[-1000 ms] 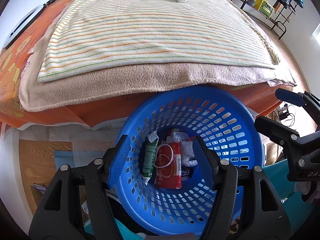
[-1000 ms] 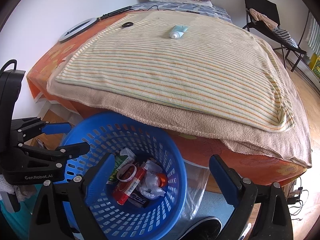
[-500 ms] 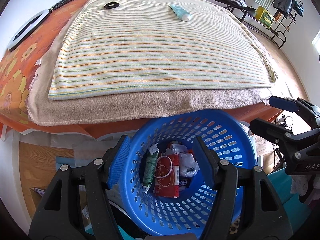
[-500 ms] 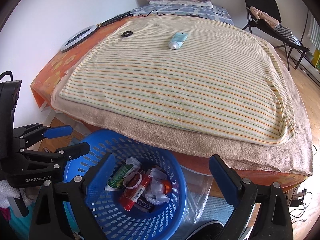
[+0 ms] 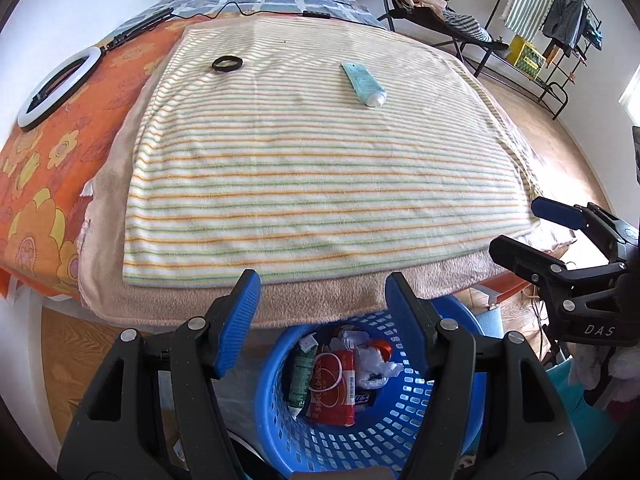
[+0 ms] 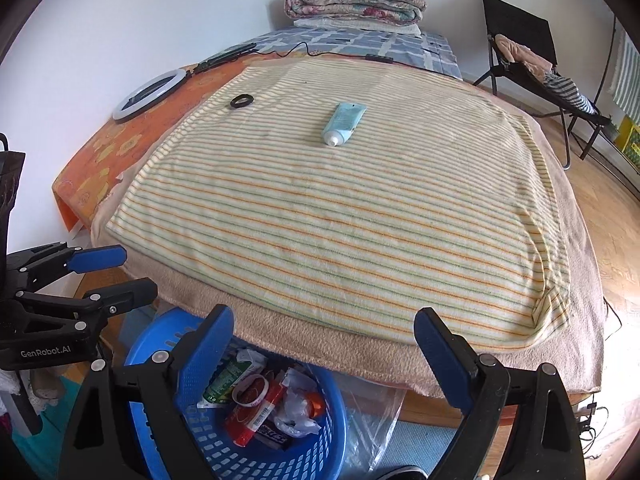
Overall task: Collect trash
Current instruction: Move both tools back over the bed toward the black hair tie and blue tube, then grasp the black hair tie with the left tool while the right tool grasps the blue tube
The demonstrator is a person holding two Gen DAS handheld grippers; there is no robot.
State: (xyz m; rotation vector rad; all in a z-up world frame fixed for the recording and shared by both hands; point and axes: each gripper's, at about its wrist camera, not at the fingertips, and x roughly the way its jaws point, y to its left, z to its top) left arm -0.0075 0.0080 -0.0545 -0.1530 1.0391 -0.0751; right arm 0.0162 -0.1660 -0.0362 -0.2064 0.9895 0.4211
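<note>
Both claws hang over the foot of the bed with nothing in them. The left gripper (image 5: pixel 322 300) has its blue pads spread apart, empty air between them, and the right gripper (image 6: pixel 324 338) stands wider still, likewise empty.

Below them on the floor, tucked partly under the bed's edge, sits the blue basket (image 5: pixel 404 432), already carrying a load: a green tube (image 5: pixel 301 376) lying nozzle toward the near rim, a red pack (image 5: pixel 334 390) alongside it with a white ring on top, and some crumpled white wrapping (image 5: pixel 374 364).

Up on the striped towel (image 5: pixel 320 184) two things lie well apart. The pale teal tube (image 6: pixel 343 123) lies flat toward the far end of the towel. In the right wrist view its long axis runs nearly toward the camera, white cap at the near end, flat crimped tail pointing away to the headboard, leaning slightly right. From the left wrist view the same tube slants, cap down and to the right. Off to its left rests a small black ring (image 5: pixel 227 63), flat on the towel.

A white ring light (image 5: pixel 56 88) lies on the orange sheet (image 5: pixel 48 184) beside the wall.
</note>
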